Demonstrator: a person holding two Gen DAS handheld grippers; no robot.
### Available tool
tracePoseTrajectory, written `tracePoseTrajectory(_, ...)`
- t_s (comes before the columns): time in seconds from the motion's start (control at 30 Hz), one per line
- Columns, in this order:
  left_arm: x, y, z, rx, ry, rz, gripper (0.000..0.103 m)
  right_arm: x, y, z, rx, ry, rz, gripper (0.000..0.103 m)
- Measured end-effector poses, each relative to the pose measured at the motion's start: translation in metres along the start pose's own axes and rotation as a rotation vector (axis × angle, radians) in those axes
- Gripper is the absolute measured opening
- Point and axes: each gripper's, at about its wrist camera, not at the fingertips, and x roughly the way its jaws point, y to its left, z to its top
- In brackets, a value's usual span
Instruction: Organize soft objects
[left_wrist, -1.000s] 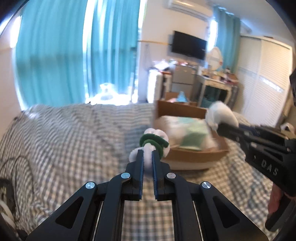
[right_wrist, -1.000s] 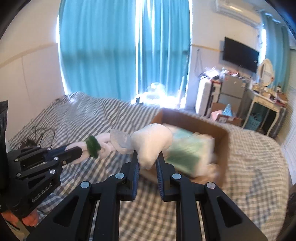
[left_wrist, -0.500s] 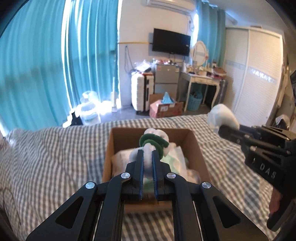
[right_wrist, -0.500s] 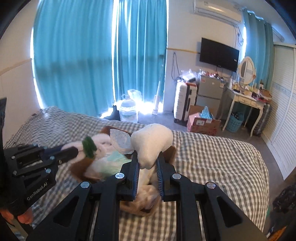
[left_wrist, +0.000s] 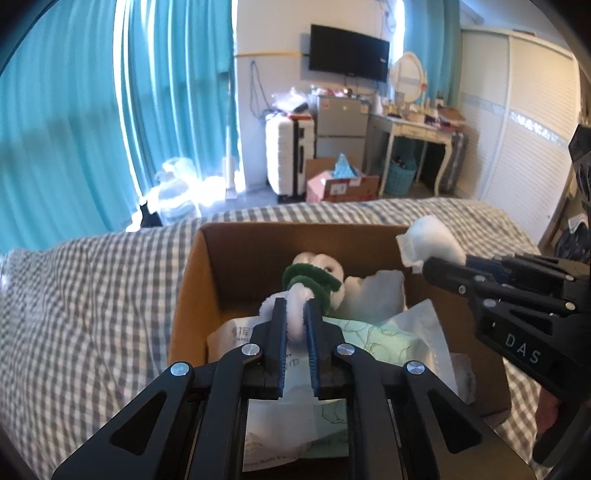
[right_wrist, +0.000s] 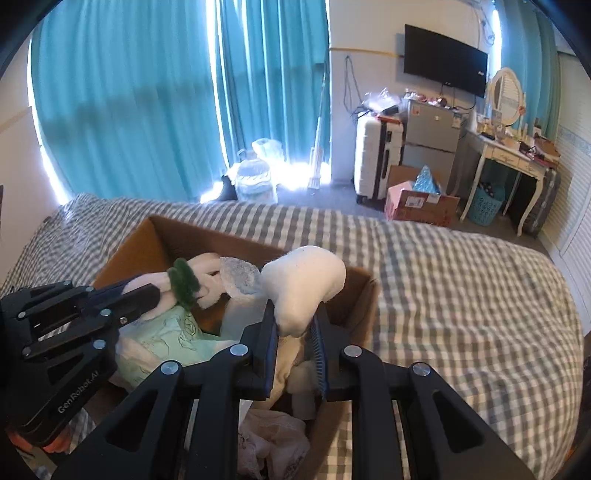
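Both grippers hold one white plush toy over an open cardboard box (left_wrist: 192, 280) on the bed. My left gripper (left_wrist: 295, 317) is shut on the toy's end with a green band (left_wrist: 310, 282); it also shows in the right wrist view (right_wrist: 147, 295). My right gripper (right_wrist: 293, 325) is shut on the toy's rounded white end (right_wrist: 303, 284); it shows in the left wrist view (left_wrist: 443, 269) at the right. The box (right_wrist: 147, 240) holds a pale green plastic pack (left_wrist: 376, 343) and white soft items (right_wrist: 273, 439).
The box sits on a grey-and-white checked bedspread (right_wrist: 461, 295). Beyond the bed stand teal curtains (left_wrist: 74, 110), a white suitcase (left_wrist: 288, 155), a small fridge, a white dressing table (right_wrist: 506, 155) and a wall TV. A wardrobe (left_wrist: 528, 122) is at the right.
Both grippers, still holding the plush toy, have swung over the box and come lower and closer to it. The toy now hangs above the box's inside.
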Motion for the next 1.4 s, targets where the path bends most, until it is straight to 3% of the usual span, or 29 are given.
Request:
tracePoseTrajectory(0.07, -0.006, -0.001, -0.001, -0.009, -0.004, 0.001, 0.012, 0.001, 0.003, -0.003, -0.004, -0.003, 0.0, 0.031)
tracePoseTrajectory(0.1, -0.01, 0.0, -0.001, -0.013, 0.004, -0.005, 0.012, -0.001, 0.002, -0.003, 0.005, -0.01, -0.02, 0.055)
tracePoseTrajectory(0.13, -0.014, -0.002, 0.0, -0.013, 0.011, -0.01, 0.013, -0.004, 0.001, -0.003, 0.017, -0.017, -0.031, 0.071)
tracePoseTrajectory(0.2, -0.024, -0.003, 0.003, 0.002, 0.015, 0.006, 0.017, -0.02, -0.005, -0.002, 0.069, -0.057, -0.025, 0.071)
tracePoseTrajectory(0.23, -0.033, -0.005, 0.005, 0.015, 0.008, 0.029, 0.026, -0.03, -0.008, -0.001, 0.092, -0.074, -0.013, 0.071)
tracePoseTrajectory(0.33, -0.069, -0.006, 0.011, 0.033, -0.07, 0.087, 0.067, -0.062, -0.009, 0.002, 0.107, -0.102, -0.024, 0.071)
tracePoseTrajectory(0.37, -0.087, -0.007, 0.013, 0.034, -0.119, 0.1, 0.077, -0.076, -0.008, 0.003, 0.1, -0.112, -0.039, 0.071)
tracePoseTrajectory(0.67, -0.239, -0.01, 0.027, 0.023, -0.347, 0.068, 0.097, -0.223, 0.023, 0.014, 0.011, -0.243, -0.138, 0.073)
tracePoseTrajectory(0.8, -0.292, -0.005, 0.017, 0.04, -0.425, 0.085, 0.103, -0.283, 0.043, 0.01, -0.006, -0.326, -0.172, 0.103)
tracePoseTrajectory(0.83, -0.302, -0.001, 0.009, 0.036, -0.441, 0.077, 0.103, -0.295, 0.048, 0.005, 0.003, -0.354, -0.176, 0.103)
tracePoseTrajectory(0.97, -0.311, 0.012, -0.019, -0.007, -0.43, 0.073, 0.103, -0.321, 0.058, -0.016, 0.037, -0.392, -0.163, 0.103)
tracePoseTrajectory(1.1, -0.294, 0.017, -0.056, -0.049, -0.412, 0.145, 0.103, -0.321, 0.064, -0.051, 0.066, -0.428, -0.121, 0.103)
tracePoseTrajectory(1.2, -0.271, 0.022, -0.082, -0.058, -0.409, 0.159, 0.103, -0.308, 0.068, -0.088, 0.039, -0.476, -0.109, 0.103)
tracePoseTrajectory(1.3, -0.235, 0.022, -0.104, -0.038, -0.365, 0.173, 0.103, -0.28, 0.068, -0.121, 0.037, -0.483, -0.154, 0.103)
tracePoseTrajectory(1.4, -0.216, 0.021, -0.125, -0.022, -0.343, 0.16, 0.103, -0.244, 0.068, -0.151, 0.053, -0.476, -0.118, 0.103)
